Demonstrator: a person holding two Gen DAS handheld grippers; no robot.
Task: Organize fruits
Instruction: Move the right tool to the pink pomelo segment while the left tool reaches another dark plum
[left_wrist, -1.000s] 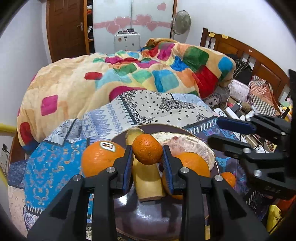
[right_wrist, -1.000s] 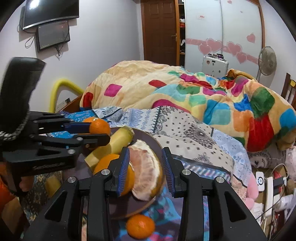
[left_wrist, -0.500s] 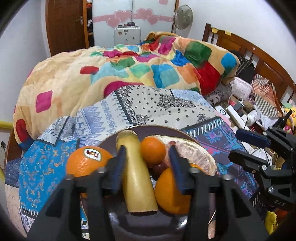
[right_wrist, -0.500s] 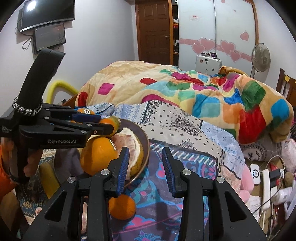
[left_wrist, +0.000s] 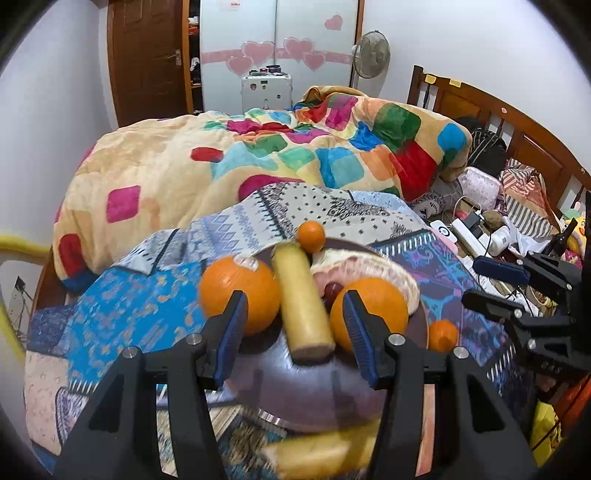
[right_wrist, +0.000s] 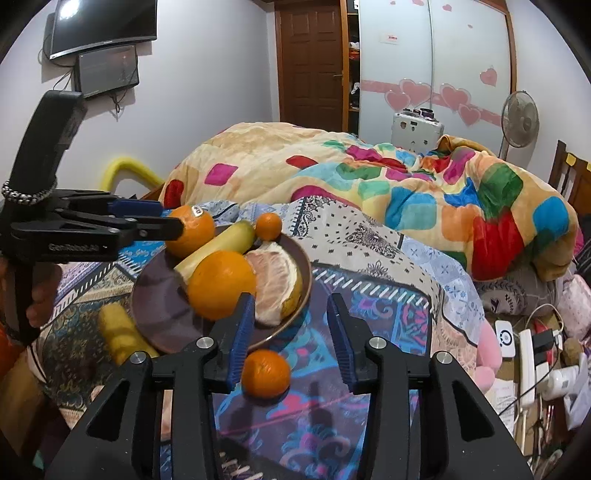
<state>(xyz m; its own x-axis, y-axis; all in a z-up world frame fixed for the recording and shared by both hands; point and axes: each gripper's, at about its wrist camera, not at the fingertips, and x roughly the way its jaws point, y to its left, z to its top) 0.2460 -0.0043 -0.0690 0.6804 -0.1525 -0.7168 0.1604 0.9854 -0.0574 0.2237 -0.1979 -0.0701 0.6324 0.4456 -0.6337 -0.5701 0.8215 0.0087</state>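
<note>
A dark brown plate on the patterned bedspread holds two oranges, a banana piece, a peeled pomelo half and a small tangerine at its far rim. My left gripper is open and empty, above the plate's near side, and shows in the right wrist view. My right gripper is open and empty, just above a loose tangerine lying on the cloth beside the plate. Another banana piece lies left of the plate.
A colourful quilt is heaped behind the plate. A power strip, cables and clutter lie at the right by the wooden headboard. A fan and a white box stand at the far wall.
My left gripper let go of the small tangerine, which now rests at the plate's far rim, then opened wide and pulled back. My right gripper moved right, off the plate, over the loose tangerine.
</note>
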